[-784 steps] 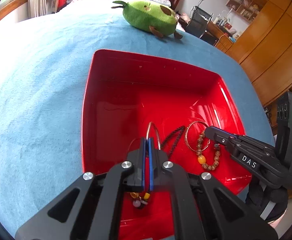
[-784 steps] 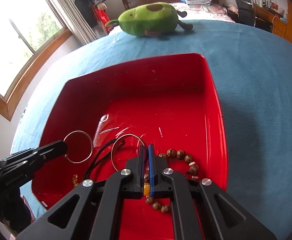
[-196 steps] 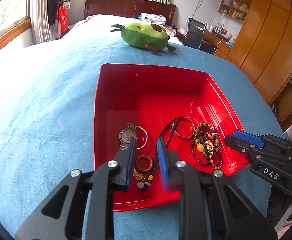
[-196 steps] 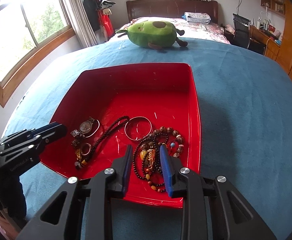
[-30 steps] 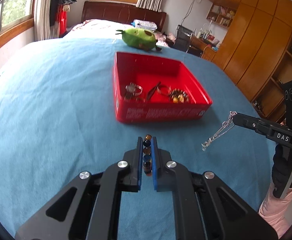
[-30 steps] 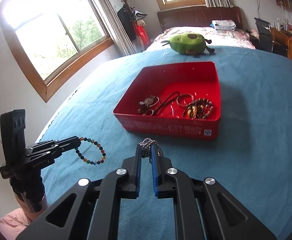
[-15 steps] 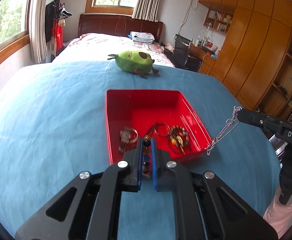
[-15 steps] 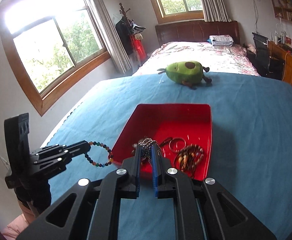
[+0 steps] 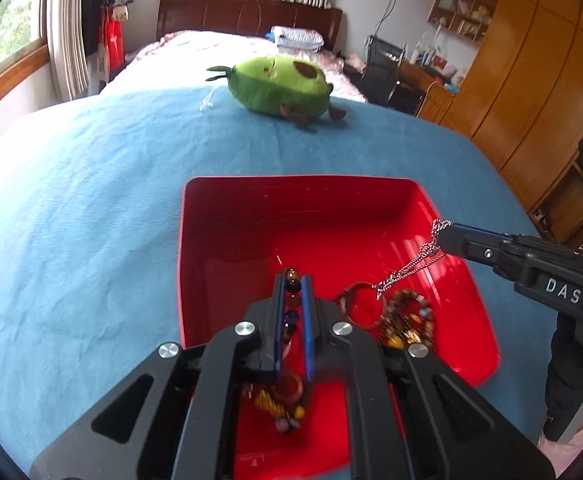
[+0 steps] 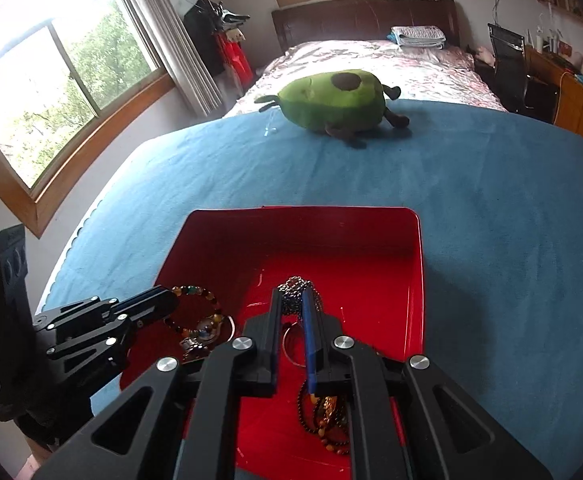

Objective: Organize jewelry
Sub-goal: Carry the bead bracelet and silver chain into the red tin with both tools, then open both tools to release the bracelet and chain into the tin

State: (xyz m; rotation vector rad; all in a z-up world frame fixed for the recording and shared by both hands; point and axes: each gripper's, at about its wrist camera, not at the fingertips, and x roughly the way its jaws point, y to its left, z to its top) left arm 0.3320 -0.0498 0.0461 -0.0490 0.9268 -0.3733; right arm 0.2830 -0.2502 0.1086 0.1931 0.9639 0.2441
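A red tray (image 9: pixel 251 208) (image 10: pixel 413 264) sits on the blue blanket and holds several bracelets and necklaces (image 9: pixel 409 320). My left gripper (image 9: pixel 292 280) is shut on a multicoloured bead bracelet (image 9: pixel 291 276) above the tray's near left part; the bracelet hangs from it in the right wrist view (image 10: pixel 199 312). My right gripper (image 10: pixel 293 294) is shut on a silver chain necklace (image 10: pixel 297 286), which dangles over the tray's right side in the left wrist view (image 9: pixel 411 268).
A green avocado plush (image 9: pixel 279 86) (image 10: pixel 333 100) lies on the blanket beyond the tray. A bed with a dark headboard (image 10: pixel 363 16) stands behind, wooden wardrobes (image 9: pixel 531 80) to the right, windows (image 10: pixel 51 92) to the left.
Both grippers have moved forward and down over the tray, so the tray now fills the lower view. The bracelet and chain stay held.
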